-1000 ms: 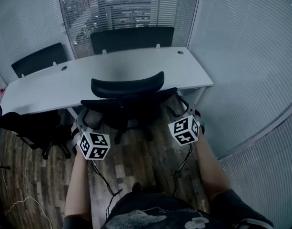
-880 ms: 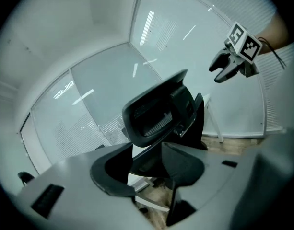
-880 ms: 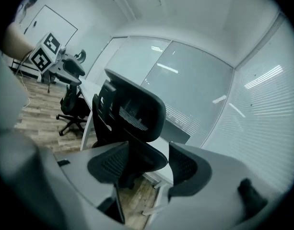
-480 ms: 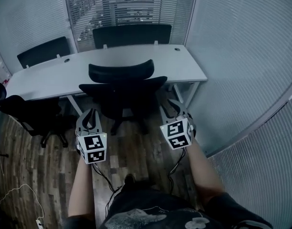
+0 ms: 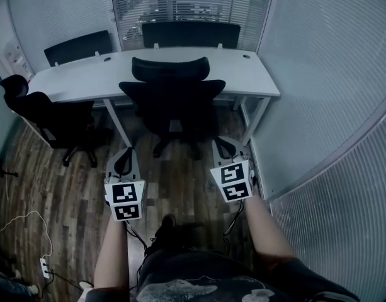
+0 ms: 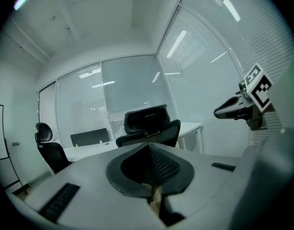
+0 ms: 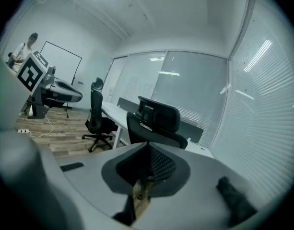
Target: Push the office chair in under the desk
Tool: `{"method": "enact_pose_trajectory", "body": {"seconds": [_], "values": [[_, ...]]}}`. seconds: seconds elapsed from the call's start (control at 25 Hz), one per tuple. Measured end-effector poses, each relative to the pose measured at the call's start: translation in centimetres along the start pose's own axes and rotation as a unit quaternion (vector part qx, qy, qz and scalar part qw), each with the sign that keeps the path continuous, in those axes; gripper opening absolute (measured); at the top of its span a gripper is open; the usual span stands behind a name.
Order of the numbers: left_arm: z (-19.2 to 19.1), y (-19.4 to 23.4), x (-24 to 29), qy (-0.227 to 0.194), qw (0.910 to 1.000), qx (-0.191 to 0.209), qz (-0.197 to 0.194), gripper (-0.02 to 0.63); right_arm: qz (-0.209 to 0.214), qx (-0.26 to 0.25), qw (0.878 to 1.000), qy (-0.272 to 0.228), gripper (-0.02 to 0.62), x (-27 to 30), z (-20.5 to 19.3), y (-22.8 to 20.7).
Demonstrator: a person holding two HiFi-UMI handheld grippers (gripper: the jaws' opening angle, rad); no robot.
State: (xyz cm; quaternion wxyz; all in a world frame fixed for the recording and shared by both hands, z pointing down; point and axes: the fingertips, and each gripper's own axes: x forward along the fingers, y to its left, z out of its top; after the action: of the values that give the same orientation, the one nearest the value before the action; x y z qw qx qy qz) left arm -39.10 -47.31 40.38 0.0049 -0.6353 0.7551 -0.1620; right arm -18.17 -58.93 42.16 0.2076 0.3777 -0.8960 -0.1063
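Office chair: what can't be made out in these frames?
- Chair seat, and how far it sits under the desk: head view, backrest covers it.
- Chair base: left gripper and right gripper block it in their own views.
- Far chair: head view, desk hides all below its backrest.
- Person: right gripper view, too small.

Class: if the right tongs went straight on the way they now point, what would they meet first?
Most likely the backrest of the office chair at the desk: it sits dead ahead of the right tongs, which have just closed on nothing. Depth is hard to judge.
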Motion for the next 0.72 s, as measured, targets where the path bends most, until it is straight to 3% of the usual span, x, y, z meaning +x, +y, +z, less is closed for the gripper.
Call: {"method": "enact_pose_trajectory", "body": {"seconds": [0.24,0.72], "values": [[-1.0,-1.3,-5.1,0.011,0.9999,-0.001,0.000,0.012,0.035,0.019,0.999,-0.012,0.028,-3.2,-0.3,3.2],[-3.8,-2.4,-13.7,0.023,0.9993,-0.029,-0.004,0.012,0.063,0.002,0.998,-0.008,0.028,-8.4,-0.2,9.6]]}}
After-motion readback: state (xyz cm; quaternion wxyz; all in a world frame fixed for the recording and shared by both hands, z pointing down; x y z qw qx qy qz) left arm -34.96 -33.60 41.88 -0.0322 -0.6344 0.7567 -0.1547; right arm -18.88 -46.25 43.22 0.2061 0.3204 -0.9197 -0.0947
